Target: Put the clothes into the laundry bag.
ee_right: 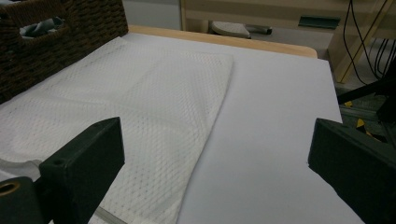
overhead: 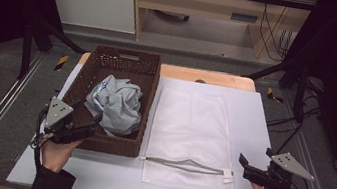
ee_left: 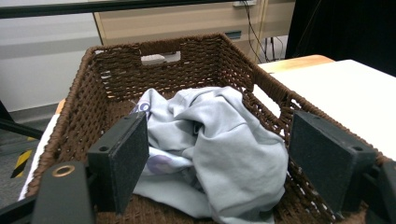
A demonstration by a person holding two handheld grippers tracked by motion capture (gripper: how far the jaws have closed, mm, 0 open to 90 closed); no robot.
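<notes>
Two spread grippers: left gripper over basket, right gripper beside mesh bag.

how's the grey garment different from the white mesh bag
The grey garment is crumpled in a heap; the white mesh bag lies spread flat. The garment sits inside the brown wicker basket, while the bag rests on the white table beside it. The garment's cloth looks smooth and opaque; the bag has a dotted mesh weave and a zipper along its near end. Both are soft textiles, and neither is held by a gripper.
</notes>
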